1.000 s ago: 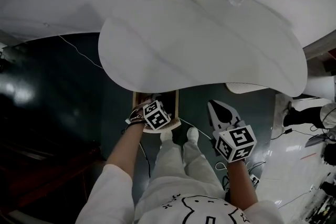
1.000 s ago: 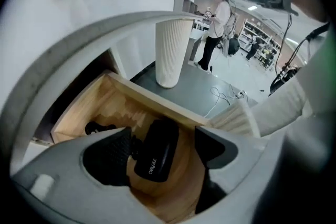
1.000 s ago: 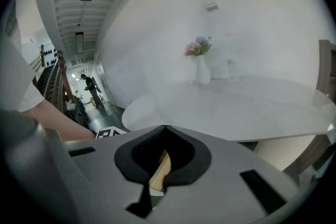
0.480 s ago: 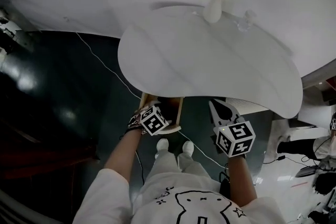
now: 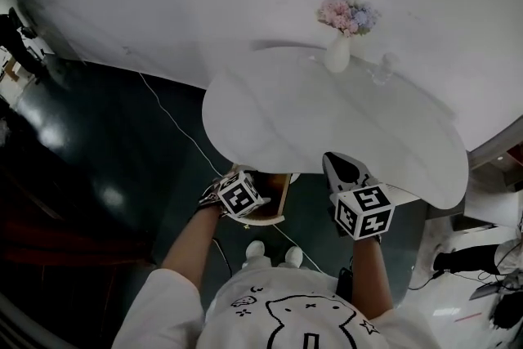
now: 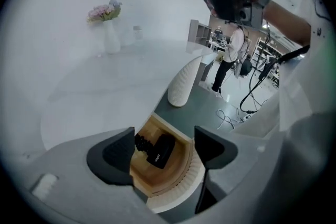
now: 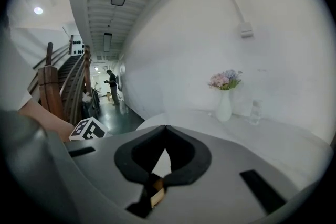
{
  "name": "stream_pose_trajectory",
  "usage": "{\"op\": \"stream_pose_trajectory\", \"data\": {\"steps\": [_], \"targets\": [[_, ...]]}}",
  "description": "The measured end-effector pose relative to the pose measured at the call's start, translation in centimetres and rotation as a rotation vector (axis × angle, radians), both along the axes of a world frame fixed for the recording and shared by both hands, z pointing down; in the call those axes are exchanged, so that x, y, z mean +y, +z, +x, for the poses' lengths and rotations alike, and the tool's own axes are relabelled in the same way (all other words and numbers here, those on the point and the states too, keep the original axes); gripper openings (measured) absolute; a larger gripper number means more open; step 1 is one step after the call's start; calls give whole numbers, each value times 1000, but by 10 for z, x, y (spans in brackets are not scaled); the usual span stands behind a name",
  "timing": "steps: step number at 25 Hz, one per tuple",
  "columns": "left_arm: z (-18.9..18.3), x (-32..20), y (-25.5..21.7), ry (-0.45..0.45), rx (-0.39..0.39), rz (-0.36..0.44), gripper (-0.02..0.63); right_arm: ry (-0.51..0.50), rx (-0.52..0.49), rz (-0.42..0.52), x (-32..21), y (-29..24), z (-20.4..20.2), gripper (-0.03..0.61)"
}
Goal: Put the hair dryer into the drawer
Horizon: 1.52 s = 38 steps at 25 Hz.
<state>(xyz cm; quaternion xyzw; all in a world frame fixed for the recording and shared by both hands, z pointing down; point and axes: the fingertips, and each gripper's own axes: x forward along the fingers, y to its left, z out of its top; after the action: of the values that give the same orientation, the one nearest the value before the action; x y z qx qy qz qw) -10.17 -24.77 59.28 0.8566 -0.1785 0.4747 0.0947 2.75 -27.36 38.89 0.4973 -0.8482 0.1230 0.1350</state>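
The black hair dryer [image 6: 157, 148] lies inside the wooden drawer [image 6: 181, 168], which stands pulled out from under the white table [image 5: 327, 118]. My left gripper [image 6: 164, 136] hovers open just above the drawer [image 5: 276, 200], its jaws either side of the dryer but apart from it. In the head view the left gripper [image 5: 248, 180] sits at the drawer's front. My right gripper [image 5: 337, 163] is shut and empty, held at the table's near edge to the right of the drawer. The right gripper [image 7: 166, 129] points towards the table top.
A white vase of flowers [image 5: 337, 53] and a clear glass [image 5: 381, 71] stand at the table's far side. A ribbed white pedestal [image 6: 184, 81] rises beyond the drawer. A cable [image 5: 176, 127] runs over the dark floor. The person's shoes [image 5: 270, 256] are below the drawer.
The head view has pulled back and tilted up, showing more wall. Less of the drawer shows past the table edge. Both grippers keep their places relative to the drawer.
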Motion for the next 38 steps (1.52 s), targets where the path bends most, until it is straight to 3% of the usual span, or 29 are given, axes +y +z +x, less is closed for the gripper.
{"op": "stream_pose_trajectory", "data": {"steps": [8,15,20,28,38], "targets": [[2,-26,-54,-62,84,88,362,12,-5,82,-16,-41,2,2],[-1,-62,-121,-135,159,233,362,29,11,192,-30,-80,5,2],[-11,-82,-180,-262,296,354,349,28,22,249,-32,-102,6,2],[-26,-100,-274,-444,506,594,180,32,19,348,-30,-136,11,2],[-48,-89,-341,-550,623,841,41,49,21,420,-24,-163,15,2]]}}
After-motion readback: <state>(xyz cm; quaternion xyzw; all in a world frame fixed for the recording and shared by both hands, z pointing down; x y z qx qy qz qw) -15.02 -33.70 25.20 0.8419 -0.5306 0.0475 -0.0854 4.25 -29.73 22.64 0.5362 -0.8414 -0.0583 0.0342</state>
